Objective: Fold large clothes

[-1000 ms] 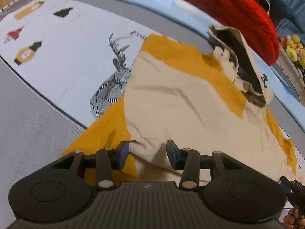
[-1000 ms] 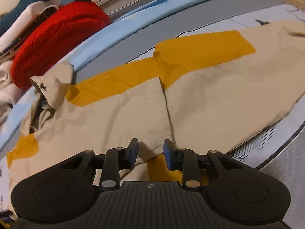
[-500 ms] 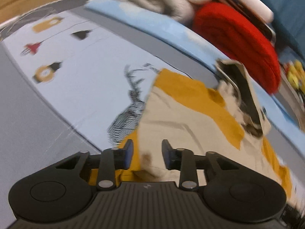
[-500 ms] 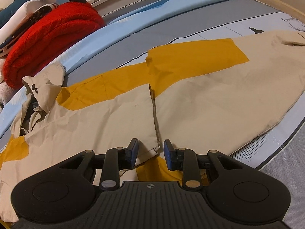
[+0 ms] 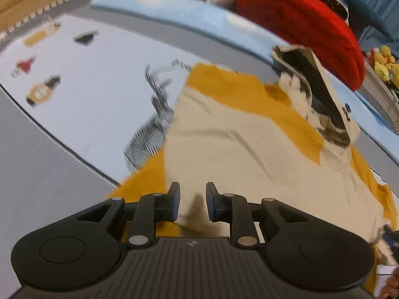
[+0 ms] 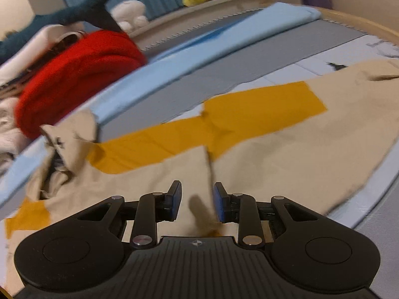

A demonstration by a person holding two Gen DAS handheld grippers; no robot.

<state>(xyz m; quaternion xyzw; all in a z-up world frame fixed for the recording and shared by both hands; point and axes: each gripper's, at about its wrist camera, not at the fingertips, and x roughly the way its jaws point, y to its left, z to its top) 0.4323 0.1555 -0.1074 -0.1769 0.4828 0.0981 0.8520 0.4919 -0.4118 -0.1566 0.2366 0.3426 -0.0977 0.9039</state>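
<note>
Over the bed, both grippers' fingers stand narrowly apart, beige-and-mustard garment cloth between them, left pair just closing.

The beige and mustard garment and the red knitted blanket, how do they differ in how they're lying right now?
The beige and mustard garment lies spread nearly flat across the bed; the red knitted blanket sits bunched in a thick roll at the bed's edge. The garment is thin and two-coloured, the blanket bulky and plain red. The garment reaches between both tongs; the blanket lies far from them. Both are soft textiles on the bed.

Bed, grey-white printed sheet; beige-orange garment spread flat; red blanket beyond.
</note>
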